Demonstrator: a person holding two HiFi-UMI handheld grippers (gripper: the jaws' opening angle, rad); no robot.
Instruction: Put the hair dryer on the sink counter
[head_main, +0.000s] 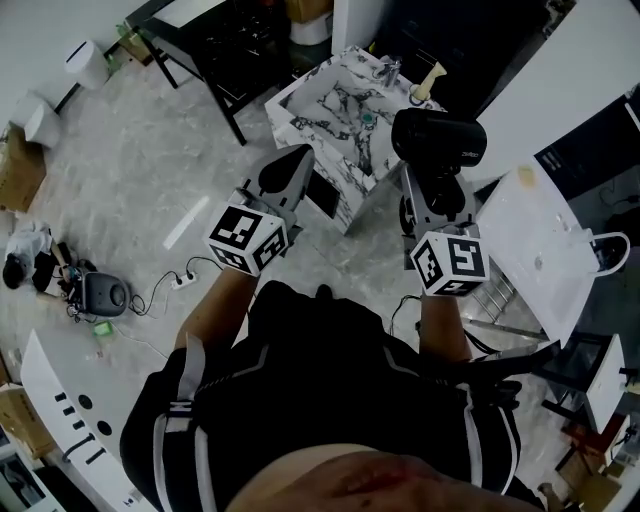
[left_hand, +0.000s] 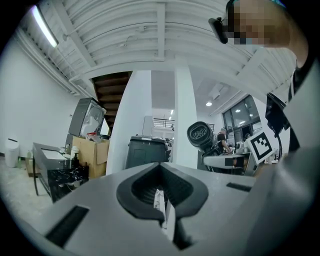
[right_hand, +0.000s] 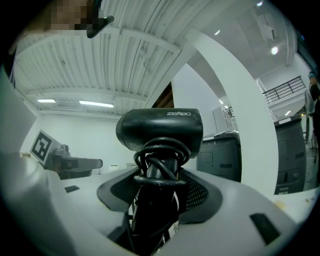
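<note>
Hair dryer (right_hand: 160, 129), glossy black, cord-wrapped handle clamped in right gripper (right_hand: 160, 196); left gripper (left_hand: 163, 200) closed, empty.

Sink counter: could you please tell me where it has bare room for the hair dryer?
The sink counter looks bare along its near left rim, beside the basin. The far edge is crowded by the faucet and a bottle. The hair dryer, held in the right claw, hides the right end.
</note>
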